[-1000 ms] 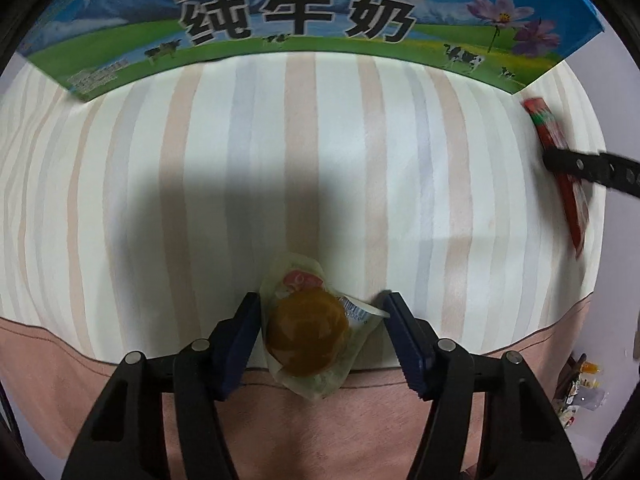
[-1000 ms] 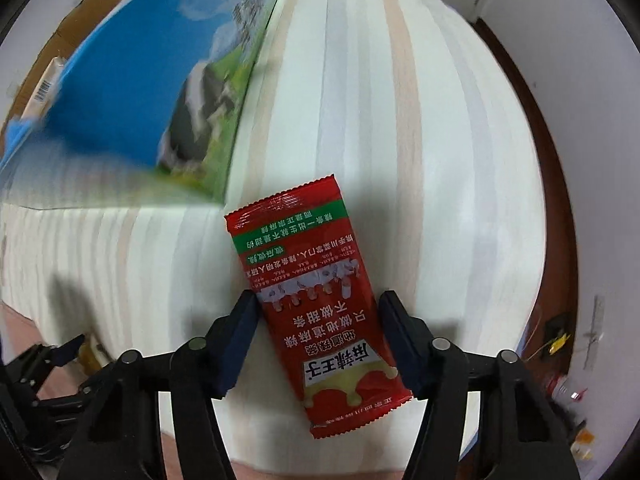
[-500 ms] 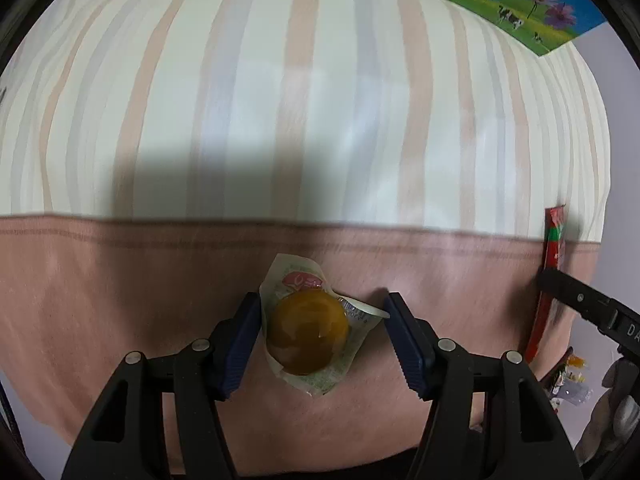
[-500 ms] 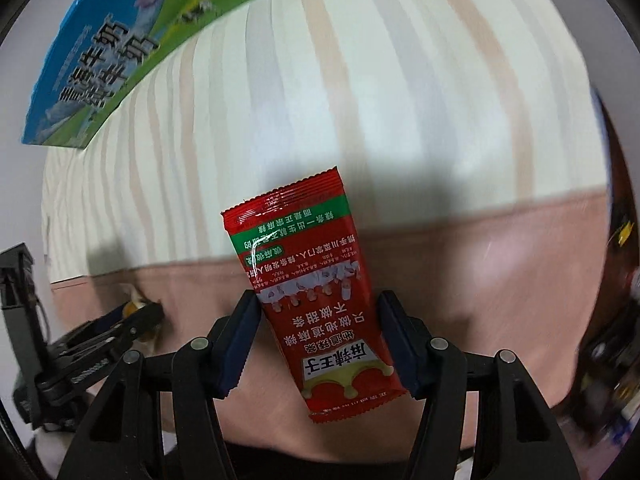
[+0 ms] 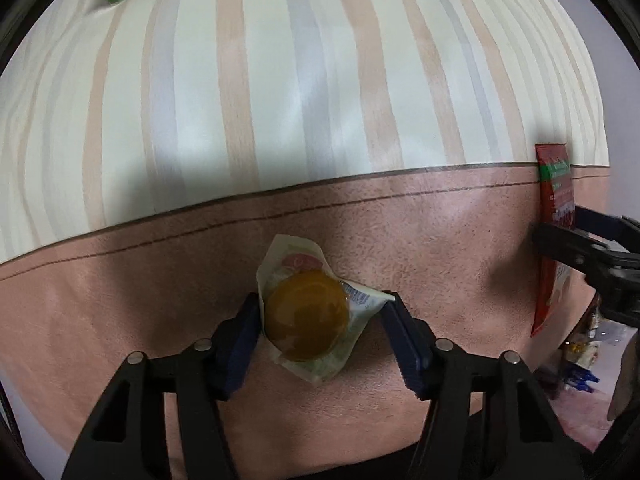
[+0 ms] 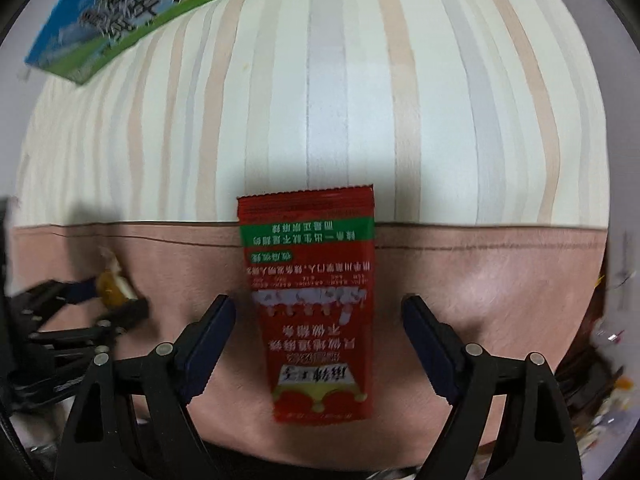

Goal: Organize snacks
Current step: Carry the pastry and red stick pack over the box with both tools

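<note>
1. Now the right gripper (image 6: 318,344) stands with its jaws opening: both blue pads are clear of the flat red foil snack sachet (image 6: 310,304), which half a second ago was pinched between them. Entry: released.
2. Sachet, position: between the parted jaws, touching neither; lengthwise, print upside down to the camera, its top edge crossing the seam where the pink suede-like band (image 6: 480,280) meets the cream, peach and grey striped cloth (image 6: 360,100). Whether it lies flat or is in mid-drop cannot be told; its print is blurred.
3. Meaning for the task (judgement): the red sachet is being set down on the pink band, so one snack is placed at its spot.
4. Left gripper (image 5: 322,334): jaws closing a little on the round amber jelly cup in a crinkled clear wrapper (image 5: 306,316); the left pad presses the wrapper, the right pad meets its folded corner. Entry: grasping, as a second ago.
5. Change of ground: both views have shifted off the striped cloth to the pink band; the blue and green printed milk carton box (image 6: 132,12) now sits only at the far edge.
6. Pose: both grippers point down at the surface, side by side, each visible in the other's view.
</note>
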Demonstrator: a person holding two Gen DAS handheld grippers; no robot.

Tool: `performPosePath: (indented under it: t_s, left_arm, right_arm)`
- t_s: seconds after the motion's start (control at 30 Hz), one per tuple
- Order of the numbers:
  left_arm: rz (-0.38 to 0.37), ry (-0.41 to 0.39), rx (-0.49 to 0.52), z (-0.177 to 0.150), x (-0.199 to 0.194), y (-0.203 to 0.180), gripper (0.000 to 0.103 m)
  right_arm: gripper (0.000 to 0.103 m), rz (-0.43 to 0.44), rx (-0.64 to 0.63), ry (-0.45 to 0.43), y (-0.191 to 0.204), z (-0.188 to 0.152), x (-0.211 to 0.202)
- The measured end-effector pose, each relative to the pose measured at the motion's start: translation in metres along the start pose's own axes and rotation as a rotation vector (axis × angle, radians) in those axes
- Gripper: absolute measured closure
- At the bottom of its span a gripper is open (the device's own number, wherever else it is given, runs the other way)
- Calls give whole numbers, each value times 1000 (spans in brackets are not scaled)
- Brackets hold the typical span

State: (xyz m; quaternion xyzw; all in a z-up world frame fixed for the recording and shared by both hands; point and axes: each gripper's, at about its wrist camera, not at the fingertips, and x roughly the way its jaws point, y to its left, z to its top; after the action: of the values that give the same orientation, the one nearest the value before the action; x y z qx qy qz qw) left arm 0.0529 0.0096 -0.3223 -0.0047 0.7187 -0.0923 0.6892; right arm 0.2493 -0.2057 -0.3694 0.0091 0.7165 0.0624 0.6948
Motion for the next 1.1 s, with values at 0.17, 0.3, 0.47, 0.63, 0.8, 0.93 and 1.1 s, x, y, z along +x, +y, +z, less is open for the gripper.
performPosePath:
  t_s: [0.17,0.3,0.47,0.63,0.8,0.93,1.1]
  left_arm:
    - [-21,-35,-66,-5,-15,10,46]
    - [-37,-47,-98,-17,-29,39,46]
    - [-76,-89,-122,-10,-58,51,46]
    - [-141,-170,-126,6,-111,52,47]
    - [-191,-294,-97,39,-181,49,47]
    - [-206,-370,-72,76,-228,49,47]
    - [-118,-397,-73,142,-257,67,47]
  right_arm:
    - [51,-30,31,-55,11,-4,-5]
    - [54,41,66,-72,11,-8,-20]
    - [54,133,86,-93,9,-11,-48]
    - [54,227,67,-175,18,6,-102]
    - [54,290,31,-276,23,38,-165]
    - [54,324,5,-348,25,87,-211]
    - [54,303,-25,-406,47,159,-241]
